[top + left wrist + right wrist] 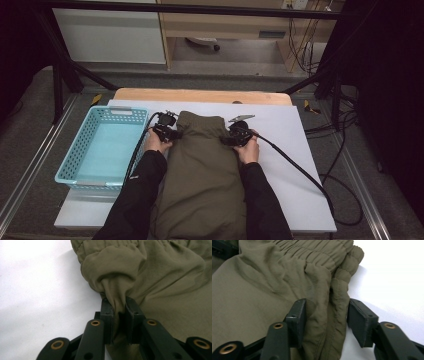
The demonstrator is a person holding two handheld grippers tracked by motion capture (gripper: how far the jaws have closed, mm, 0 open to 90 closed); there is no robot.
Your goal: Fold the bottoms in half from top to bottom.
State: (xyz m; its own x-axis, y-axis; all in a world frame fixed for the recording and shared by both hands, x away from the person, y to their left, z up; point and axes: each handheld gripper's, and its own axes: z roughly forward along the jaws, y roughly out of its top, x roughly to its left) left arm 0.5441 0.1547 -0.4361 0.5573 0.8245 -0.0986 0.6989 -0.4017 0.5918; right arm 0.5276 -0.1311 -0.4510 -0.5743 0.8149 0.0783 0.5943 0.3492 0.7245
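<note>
A white surface (pixel 295 150) carries olive trousers (pixel 202 170) spread down its middle, a blue basket (pixel 80 150) at their left. The left gripper (pixel 119 306) pinches a fold at the waistband's edge; the right gripper (pixel 325 312) straddles the opposite edge, jaws partly parted, not yet pressing.

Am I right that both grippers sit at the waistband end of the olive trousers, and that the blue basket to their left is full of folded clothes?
Not quite. The blue basket is empty: the high view shows its bare bottom. The rest holds: the left gripper and the right gripper sit at either side of the olive trousers near the waistband, with the basket to their left.
</note>
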